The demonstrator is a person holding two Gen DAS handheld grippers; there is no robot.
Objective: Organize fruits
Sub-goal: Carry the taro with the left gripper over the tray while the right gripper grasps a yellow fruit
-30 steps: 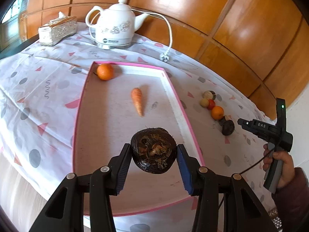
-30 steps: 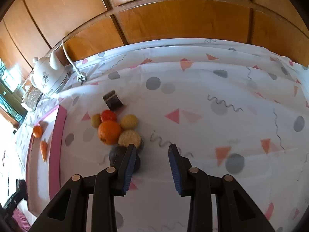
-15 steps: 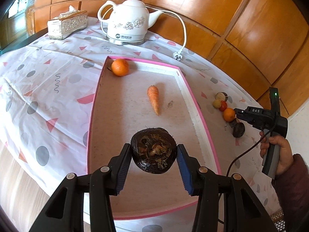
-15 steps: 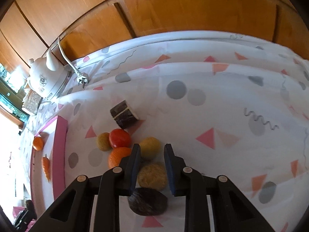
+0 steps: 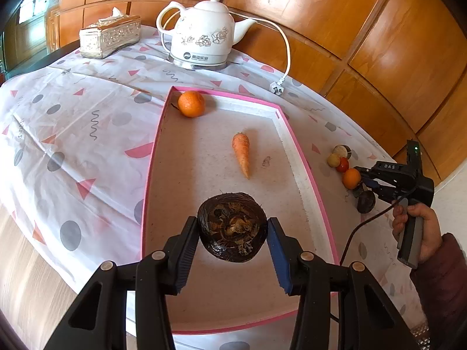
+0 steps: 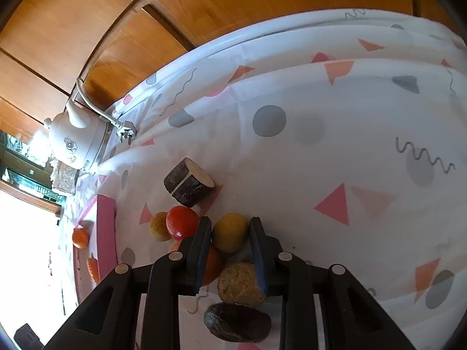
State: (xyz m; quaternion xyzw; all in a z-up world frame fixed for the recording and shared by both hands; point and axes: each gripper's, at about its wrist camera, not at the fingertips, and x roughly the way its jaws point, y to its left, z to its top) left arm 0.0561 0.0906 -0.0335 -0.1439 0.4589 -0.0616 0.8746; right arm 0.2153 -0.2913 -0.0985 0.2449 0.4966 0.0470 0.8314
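Here we are mid-sort, with two items already lying in the pink-rimmed tray (image 5: 157, 157): an orange (image 5: 191, 103) at its far corner and a carrot (image 5: 241, 151) near the middle. Our left gripper (image 5: 232, 234) hangs over the near part of the tray, its pads pressed on either side of a dark, rough-skinned round fruit (image 5: 232, 230); we judge the next move there to be lowering and letting go onto bare tray floor, clear of the carrot. Our right gripper (image 6: 230, 240) has just been closing its jaws around a yellow fruit (image 6: 230, 235) in the loose heap beside the tray, though we cannot be sure the pads actually touch it yet. That pick calls for care, since a red fruit (image 6: 182, 222) sits just beside the left finger. The table wears a white cloth (image 5: 73, 116) with pink triangles and grey dots; a white kettle (image 5: 204, 38) and a tissue box (image 5: 109, 36) stand at the far edge, before wood panelling (image 5: 394, 43).
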